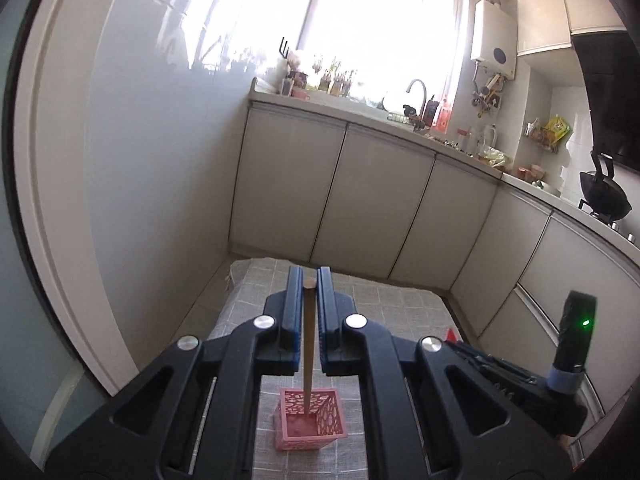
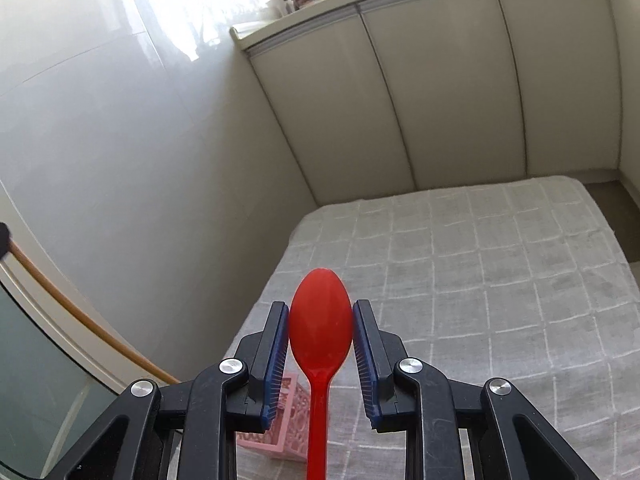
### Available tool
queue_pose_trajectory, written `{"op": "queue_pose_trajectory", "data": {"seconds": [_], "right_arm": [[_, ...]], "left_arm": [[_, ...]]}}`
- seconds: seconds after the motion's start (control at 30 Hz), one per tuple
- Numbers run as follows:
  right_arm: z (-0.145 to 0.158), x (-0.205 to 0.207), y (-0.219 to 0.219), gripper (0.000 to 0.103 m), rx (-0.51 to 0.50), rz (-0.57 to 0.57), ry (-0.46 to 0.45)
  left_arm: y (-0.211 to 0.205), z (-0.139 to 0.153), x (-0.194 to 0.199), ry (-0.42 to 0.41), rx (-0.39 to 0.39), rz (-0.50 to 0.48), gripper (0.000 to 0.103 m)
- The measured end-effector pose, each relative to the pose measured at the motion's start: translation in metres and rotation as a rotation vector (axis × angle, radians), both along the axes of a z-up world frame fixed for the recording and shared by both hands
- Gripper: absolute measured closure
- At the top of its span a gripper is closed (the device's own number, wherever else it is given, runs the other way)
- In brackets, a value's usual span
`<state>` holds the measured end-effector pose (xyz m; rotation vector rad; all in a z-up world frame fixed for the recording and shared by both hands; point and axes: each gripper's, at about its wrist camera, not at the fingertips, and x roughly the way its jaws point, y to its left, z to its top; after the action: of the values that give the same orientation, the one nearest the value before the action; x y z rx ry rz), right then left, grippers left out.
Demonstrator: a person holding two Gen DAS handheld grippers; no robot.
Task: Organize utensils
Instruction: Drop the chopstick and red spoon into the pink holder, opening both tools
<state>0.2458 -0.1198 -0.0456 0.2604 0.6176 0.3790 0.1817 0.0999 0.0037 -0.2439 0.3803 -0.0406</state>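
No writing, label, brand or number is showing clearly enough to read in either view; the packets and bottles on the far kitchen counter [image 1: 452,142] are appearing too small and blurred.

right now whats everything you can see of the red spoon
The red spoon looks like glossy, one-piece plastic with an oval bowl and a slim straight handle. The right gripper is shut on the bowl's two edges, bowl away from the camera and handle running back, above the grey checked tablecloth, in front of the pink basket.

Black hand-held gripper [image 1: 309,280], blue pads, silver screws.
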Motion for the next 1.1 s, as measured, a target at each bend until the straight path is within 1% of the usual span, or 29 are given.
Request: {"op": "queue_pose_trajectory", "data": {"seconds": [0.07,0.13,0.27,0.33,0.47,0.57,0.77,0.93,1.1], "right_arm": [[0.004,0.0,0.003,0.074,0.018,-0.001,-0.024],[0.01,0.001,0.009,0.074,0.034,0.002,-0.049],[0.02,0.009,0.029,0.074,0.051,0.007,-0.102],[0.023,0.015,0.041,0.074,0.06,0.009,-0.127],[0.016,0.032,0.065,0.074,0.058,-0.002,-0.156],[0.0,0.042,0.081,0.074,0.024,-0.02,-0.161],[-0.035,0.057,0.093,0.074,-0.059,-0.05,-0.15],[-0.051,0.06,0.096,0.073,-0.1,-0.045,-0.138],[-0.057,0.058,0.092,0.073,-0.089,-0.035,-0.107]], "left_arm": [[0.003,-0.014,0.013,0.046,-0.001,-0.006,0.095],[0.006,-0.03,0.028,0.109,-0.011,-0.014,0.095],[0.011,-0.052,0.048,0.185,-0.039,-0.021,0.095],[0.01,-0.051,0.05,0.176,-0.028,-0.015,0.095],[0.012,-0.053,0.052,0.175,-0.069,-0.041,0.095],[0.013,-0.058,0.054,0.184,-0.098,-0.051,0.095],[0.012,-0.062,0.058,0.204,-0.107,-0.063,0.094],[0.008,-0.062,0.057,0.217,-0.108,-0.075,0.086],[0.009,-0.059,0.056,0.232,-0.106,-0.066,0.07]]}}
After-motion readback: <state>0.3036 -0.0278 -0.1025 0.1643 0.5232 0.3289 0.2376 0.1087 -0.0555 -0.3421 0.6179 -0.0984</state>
